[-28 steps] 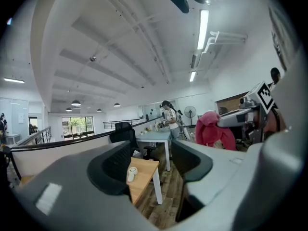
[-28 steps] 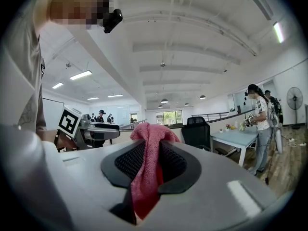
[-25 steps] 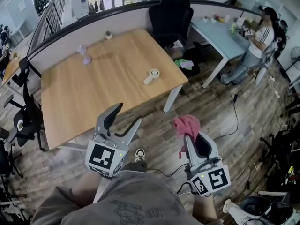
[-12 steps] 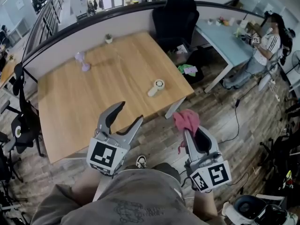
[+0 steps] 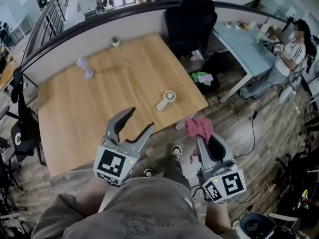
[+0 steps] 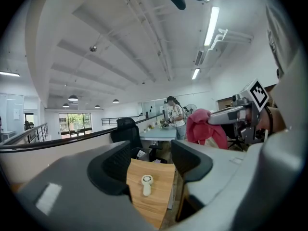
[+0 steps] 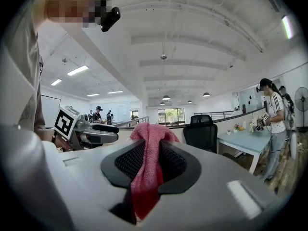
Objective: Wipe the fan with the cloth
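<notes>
A small white hand-held fan [image 5: 166, 100] lies flat near the front right corner of the wooden table [image 5: 75, 113]; the left gripper view frames the fan [image 6: 146, 184] between the jaws, far off. My left gripper [image 5: 133, 125] is open and empty, held over the table's front edge. My right gripper [image 5: 204, 139] is shut on a pink cloth [image 5: 199, 128], which bunches above the jaws and hangs between them [image 7: 147, 170]. It hovers over the floor to the right of the table corner.
A purple fan-like object [image 5: 84, 67] and a tiny plant pot [image 5: 115, 42] stand at the table's back. A black office chair [image 5: 189, 21] and a bin with bags [image 5: 202, 76] are behind the table's right side. A person [image 5: 289, 49] stands at a blue desk [image 5: 244, 39].
The view has shifted forward: the table and white fan now sit closer to both grippers. Both grippers keep their pose, the cloth still clamped.
</notes>
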Demonstrator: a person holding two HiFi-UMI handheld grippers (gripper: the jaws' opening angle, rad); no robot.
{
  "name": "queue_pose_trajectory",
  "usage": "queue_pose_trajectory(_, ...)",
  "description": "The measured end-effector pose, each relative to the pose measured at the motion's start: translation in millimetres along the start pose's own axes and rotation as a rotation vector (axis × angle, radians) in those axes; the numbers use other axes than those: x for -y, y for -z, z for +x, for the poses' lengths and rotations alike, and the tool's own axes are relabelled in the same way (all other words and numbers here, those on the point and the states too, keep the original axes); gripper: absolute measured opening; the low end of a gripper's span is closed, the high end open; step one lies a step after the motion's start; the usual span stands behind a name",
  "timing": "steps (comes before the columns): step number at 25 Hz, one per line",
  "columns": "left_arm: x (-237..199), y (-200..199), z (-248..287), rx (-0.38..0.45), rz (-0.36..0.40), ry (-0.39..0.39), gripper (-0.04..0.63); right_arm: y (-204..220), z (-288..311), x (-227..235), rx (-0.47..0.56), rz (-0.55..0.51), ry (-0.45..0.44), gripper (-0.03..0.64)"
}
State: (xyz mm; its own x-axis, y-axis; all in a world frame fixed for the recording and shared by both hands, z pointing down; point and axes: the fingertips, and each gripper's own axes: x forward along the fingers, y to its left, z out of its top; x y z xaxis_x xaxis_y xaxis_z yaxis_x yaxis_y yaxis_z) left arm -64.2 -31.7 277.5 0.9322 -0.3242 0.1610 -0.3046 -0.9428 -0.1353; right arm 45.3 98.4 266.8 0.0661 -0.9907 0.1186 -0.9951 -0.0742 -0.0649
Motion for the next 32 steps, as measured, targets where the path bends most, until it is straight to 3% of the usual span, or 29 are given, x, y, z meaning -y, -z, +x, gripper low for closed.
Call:
queue_pose_trajectory(10, -17, -1, 88, -0.038, -0.012, -0.075, 0.264, -6, 69, 83, -0.015, 0.006, -0.120, 0.094)
queue_pose_trajectory(14, -22, -2, 120, -0.056, -0.069, -0.132, 0.264, -10, 99, 118, -0.031, -0.003, -0.187, 0.094)
queue_pose_trajectory(18, -27, -4, 147, -0.062, -0.045, -0.193, 0.264, -14, 126, 147, -0.040, -0.013, -0.266, 0.094)
queue_pose_trajectory(32, -43, -3, 159, -0.126, -0.102, -0.474, 0.264, -11, 187, 175, -0.081, -0.035, -0.532, 0.094)
